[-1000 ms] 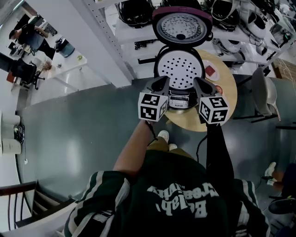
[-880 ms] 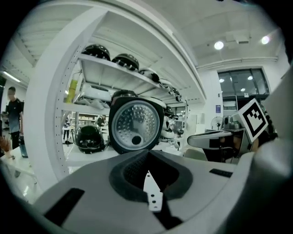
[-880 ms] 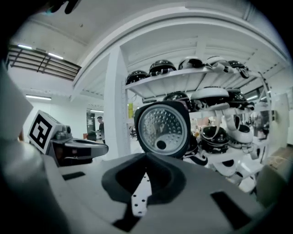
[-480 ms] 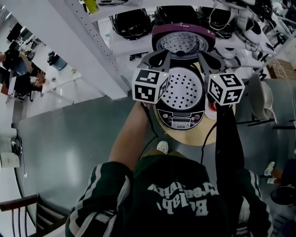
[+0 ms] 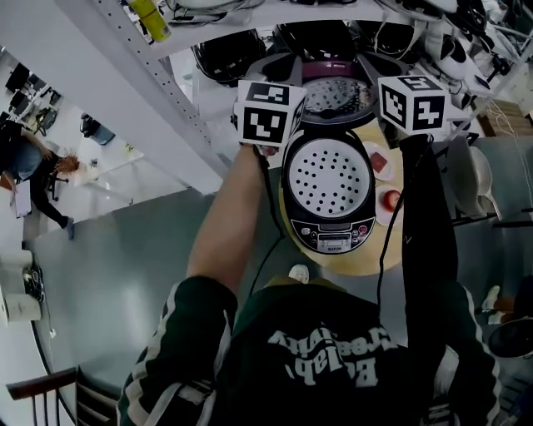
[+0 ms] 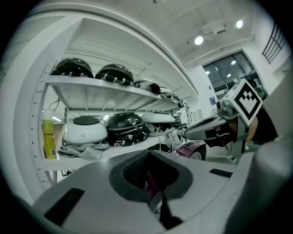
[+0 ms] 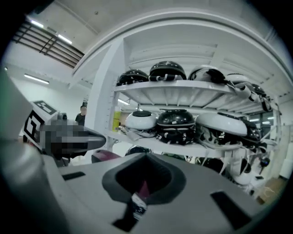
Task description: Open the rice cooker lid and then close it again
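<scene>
The rice cooker (image 5: 330,226) stands open on a round wooden table (image 5: 395,243), a white perforated tray (image 5: 326,176) showing in its pot. Its maroon lid (image 5: 335,88) stands raised at the back. My left gripper (image 5: 286,68) is up at the lid's left top edge and my right gripper (image 5: 372,66) at its right top edge. Each one's jaws are shut with nothing between them. In the left gripper view the shut left gripper (image 6: 153,192) fills the foreground, with the lid (image 6: 190,148) just beyond. The right gripper (image 7: 139,192) also sits over the lid (image 7: 103,156).
Two small dishes (image 5: 381,160) (image 5: 389,200) with red contents sit on the table to the cooker's right. Behind it, white shelves (image 5: 229,50) hold several other cookers and a yellow bottle (image 5: 150,18). A chair (image 5: 479,179) stands at the right.
Both grippers have risen from in front of the cooker's body to the top edge of the raised lid. The lid now looks tipped more forward.
</scene>
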`<move>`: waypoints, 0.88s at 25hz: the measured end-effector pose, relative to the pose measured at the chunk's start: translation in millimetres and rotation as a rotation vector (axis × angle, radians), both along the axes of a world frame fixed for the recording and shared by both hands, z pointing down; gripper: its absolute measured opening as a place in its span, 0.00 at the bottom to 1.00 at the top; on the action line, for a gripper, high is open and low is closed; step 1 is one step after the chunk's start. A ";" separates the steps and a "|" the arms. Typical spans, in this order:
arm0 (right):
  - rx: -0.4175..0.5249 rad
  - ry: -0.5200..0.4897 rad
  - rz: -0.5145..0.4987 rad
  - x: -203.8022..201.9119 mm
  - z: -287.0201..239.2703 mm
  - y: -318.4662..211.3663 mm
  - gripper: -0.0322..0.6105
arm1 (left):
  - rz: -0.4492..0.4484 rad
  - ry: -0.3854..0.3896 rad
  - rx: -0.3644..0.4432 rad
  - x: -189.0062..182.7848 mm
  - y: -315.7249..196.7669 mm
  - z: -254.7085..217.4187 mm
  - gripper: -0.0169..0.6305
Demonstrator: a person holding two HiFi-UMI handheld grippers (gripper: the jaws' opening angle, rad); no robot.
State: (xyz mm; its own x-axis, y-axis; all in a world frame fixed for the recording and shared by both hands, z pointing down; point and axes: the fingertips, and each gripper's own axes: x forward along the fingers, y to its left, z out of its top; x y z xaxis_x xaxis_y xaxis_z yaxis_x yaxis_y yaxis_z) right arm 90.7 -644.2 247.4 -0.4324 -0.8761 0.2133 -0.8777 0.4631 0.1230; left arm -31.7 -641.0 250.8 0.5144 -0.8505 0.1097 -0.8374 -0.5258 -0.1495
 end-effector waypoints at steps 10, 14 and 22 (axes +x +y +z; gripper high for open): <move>-0.251 -0.021 -0.001 2.5 13.2 -20.2 0.05 | 0.014 -0.025 -0.118 9.2 -29.4 9.2 0.02; -0.218 -0.050 -0.009 3.2 14.6 -15.8 0.05 | 0.025 -0.008 -0.138 8.8 -25.2 11.4 0.02; -0.198 -0.049 -0.028 -0.1 12.8 6.9 0.05 | -0.009 0.035 -0.133 4.5 -4.9 11.0 0.02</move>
